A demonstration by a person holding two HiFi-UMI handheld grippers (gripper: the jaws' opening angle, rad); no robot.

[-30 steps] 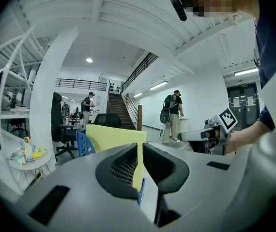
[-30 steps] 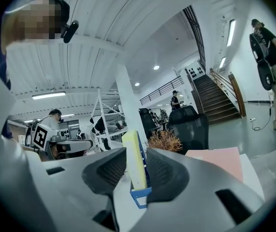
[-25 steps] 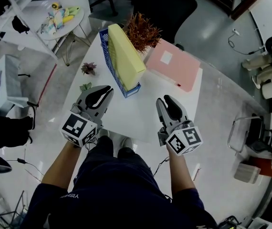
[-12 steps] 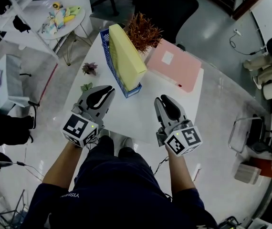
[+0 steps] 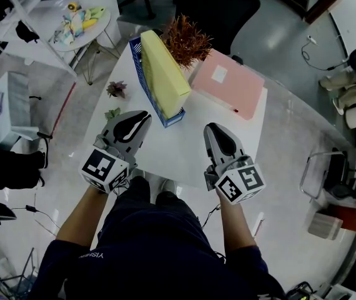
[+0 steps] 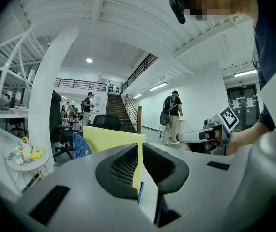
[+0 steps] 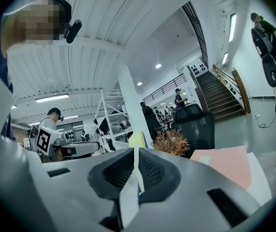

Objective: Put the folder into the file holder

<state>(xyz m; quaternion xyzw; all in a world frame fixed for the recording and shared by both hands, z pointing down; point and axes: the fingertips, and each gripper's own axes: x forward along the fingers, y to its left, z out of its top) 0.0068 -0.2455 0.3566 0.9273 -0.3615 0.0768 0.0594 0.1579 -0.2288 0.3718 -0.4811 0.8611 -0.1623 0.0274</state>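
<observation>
Folders numbered two on the white table (image 5: 184, 152), and only one of them was in the file holder. Furthest left, the left gripper (image 5: 142, 117) hovered over the near edge of the table with its jaws drawn together to a bare slit and nothing between them. It pointed toward the blue file holder (image 5: 138, 64), probably so it could steady that when needed. The file holder stood toward the table's far left side. A yellow folder (image 5: 162, 74) sat on edge inside it, leaning on the mesh wall, which appeared to be what kept it upright. Just beyond, at the far edge, a reddish-brown plant (image 5: 186, 41) stood close beside the file holder but clear of its open top. Further right, the pink folder (image 5: 231, 86) lay flat on the table with its white label up, apart from the file holder and touched by neither gripper. Lying flat, it offered only thin edges, so one edge would likely need lifting or sliding past the table's rim before a grip. The right gripper (image 5: 212, 131) hovered over the near side and aimed roughly at that pink folder. Its jaws were closing, almost together, on nothing. If the pink folder was the one meant, the task looked unstarted, and those jaws would have to spread to take it.
</observation>
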